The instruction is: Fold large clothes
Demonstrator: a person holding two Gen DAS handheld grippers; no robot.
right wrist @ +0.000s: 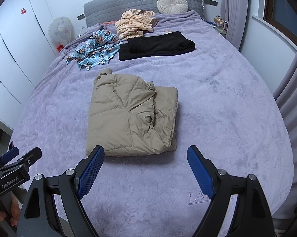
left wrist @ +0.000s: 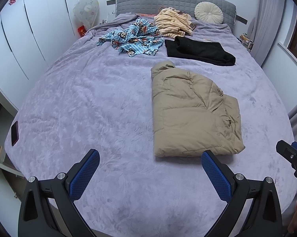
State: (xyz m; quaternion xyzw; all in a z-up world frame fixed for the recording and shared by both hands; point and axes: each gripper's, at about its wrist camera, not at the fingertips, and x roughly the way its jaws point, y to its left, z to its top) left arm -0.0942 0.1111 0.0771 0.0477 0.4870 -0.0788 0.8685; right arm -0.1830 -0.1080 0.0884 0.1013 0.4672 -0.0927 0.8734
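Note:
A tan puffer jacket (left wrist: 190, 110) lies folded into a thick rectangle on the purple bed cover (left wrist: 89, 102); it also shows in the right wrist view (right wrist: 128, 114). My left gripper (left wrist: 150, 156) is open and empty, just short of the jacket's near edge and to its left. My right gripper (right wrist: 145, 152) is open and empty, facing the jacket's near edge. A folded black garment (left wrist: 199, 51) lies behind the jacket, also in the right wrist view (right wrist: 156, 44).
A crumpled blue monkey-print garment (left wrist: 132, 37) and a striped cream garment (left wrist: 174, 23) lie near the grey headboard (left wrist: 168, 0). A round cushion (left wrist: 208, 12) leans there. A phone (left wrist: 14, 130) lies at the bed's left edge. White wardrobes (left wrist: 26, 29) stand left.

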